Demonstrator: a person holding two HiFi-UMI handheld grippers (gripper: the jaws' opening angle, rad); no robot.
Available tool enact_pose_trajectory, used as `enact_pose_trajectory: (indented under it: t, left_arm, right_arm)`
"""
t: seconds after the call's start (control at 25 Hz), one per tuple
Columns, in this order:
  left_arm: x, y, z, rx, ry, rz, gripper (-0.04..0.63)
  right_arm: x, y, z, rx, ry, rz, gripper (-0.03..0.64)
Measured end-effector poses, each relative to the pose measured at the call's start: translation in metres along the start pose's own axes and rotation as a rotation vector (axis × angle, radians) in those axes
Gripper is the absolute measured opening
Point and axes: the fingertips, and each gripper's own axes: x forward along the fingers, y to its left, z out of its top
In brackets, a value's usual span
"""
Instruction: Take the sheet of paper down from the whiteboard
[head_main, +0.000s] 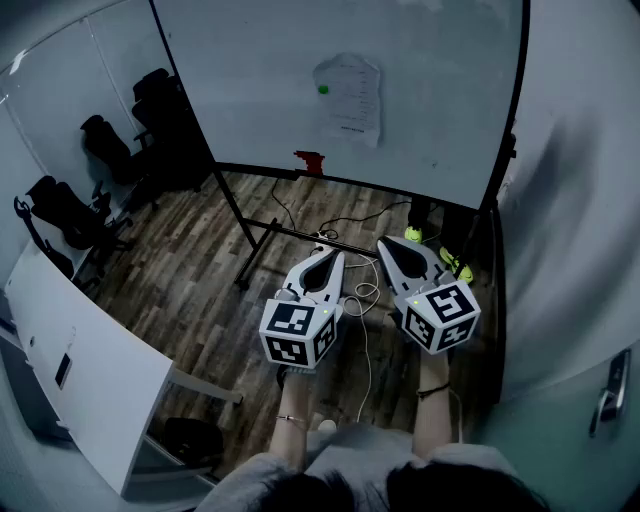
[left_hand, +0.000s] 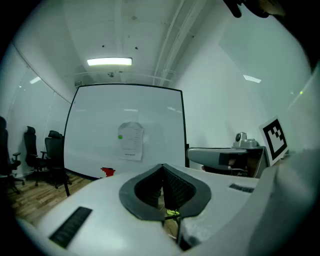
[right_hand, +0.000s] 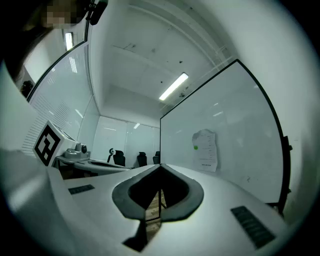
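Note:
A white printed sheet of paper hangs on the whiteboard, pinned by a green magnet at its upper left. It shows too in the left gripper view as the sheet of paper and in the right gripper view as the sheet of paper. My left gripper is held level well short of the board, jaws shut and empty, tips meeting. Beside it my right gripper is also level, its jaws closed together with nothing between them.
A red object sits on the board's lower rail. The black board stand and cables lie on the wood floor ahead. Office chairs stand at the left, a white desk near left, and a wall with a door handle at the right.

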Motion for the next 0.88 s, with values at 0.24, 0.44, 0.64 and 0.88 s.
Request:
enact_pose_trajectory:
  t: [0.24, 0.44, 0.64, 0.88]
  left_arm:
    - [0.002, -0.012, -0.001, 0.001, 0.004, 0.001, 0.005]
    - [0.004, -0.025, -0.003, -0.003, 0.007, 0.010, 0.005]
    - [0.011, -0.041, -0.006, -0.018, 0.010, 0.013, 0.005]
    - [0.023, -0.062, -0.013, -0.019, 0.024, 0.019, 0.005]
  right_arm:
    - [-0.011, -0.005, 0.000, 0.004, -0.001, 0.005, 0.000]
    - [-0.025, -0.012, -0.001, 0.010, 0.004, 0.007, 0.000]
    - [-0.039, -0.025, -0.003, 0.011, 0.013, 0.004, 0.000]
    - [-0.056, -0.045, -0.002, 0.035, -0.008, 0.002, 0.000]
